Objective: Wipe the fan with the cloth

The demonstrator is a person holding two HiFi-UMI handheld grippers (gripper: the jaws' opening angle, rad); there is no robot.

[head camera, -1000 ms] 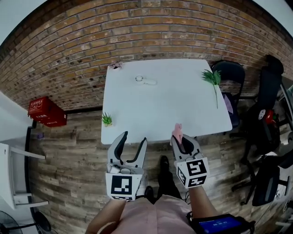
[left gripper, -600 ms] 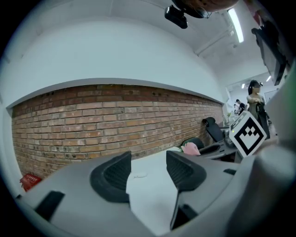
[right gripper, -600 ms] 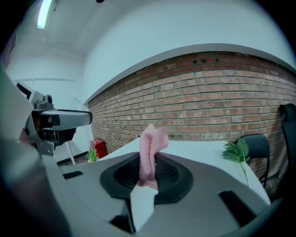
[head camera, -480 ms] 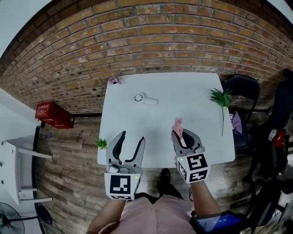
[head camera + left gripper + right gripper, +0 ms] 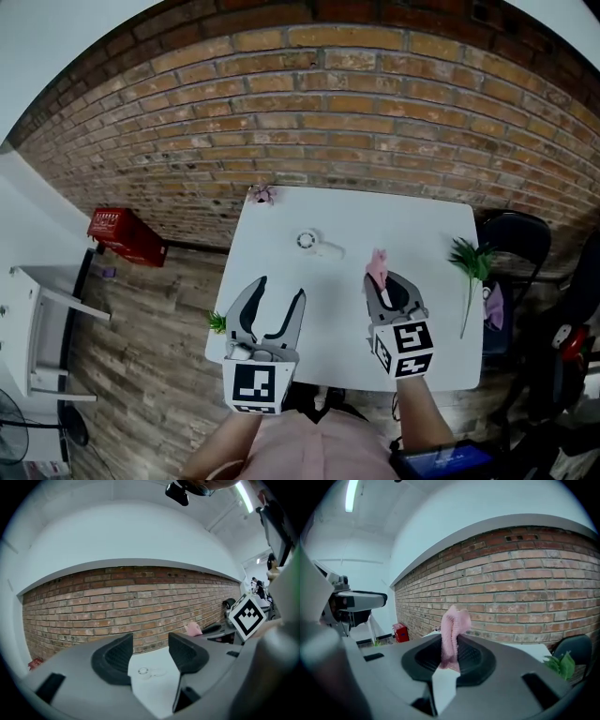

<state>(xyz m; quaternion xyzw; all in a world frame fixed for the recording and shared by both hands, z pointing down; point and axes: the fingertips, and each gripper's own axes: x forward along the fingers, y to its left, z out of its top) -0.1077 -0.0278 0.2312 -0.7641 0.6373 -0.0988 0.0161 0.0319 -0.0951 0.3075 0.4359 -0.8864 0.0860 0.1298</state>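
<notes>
White table [image 5: 422, 234] | left tool [image 5: 279, 291] agape, empty | right tool [image 5: 385, 283] (near level) clamps cloth [image 5: 377, 265]

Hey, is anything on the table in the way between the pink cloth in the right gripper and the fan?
Nothing visible. Only bare table lies between the cloth, clamped in the right gripper, and the fan. The green sprig sits off to the right, clear of that path.

Fan [image 5: 307, 241] on table's [image 5: 422, 234] far half, sprig [image 5: 469, 258] at right.
</notes>
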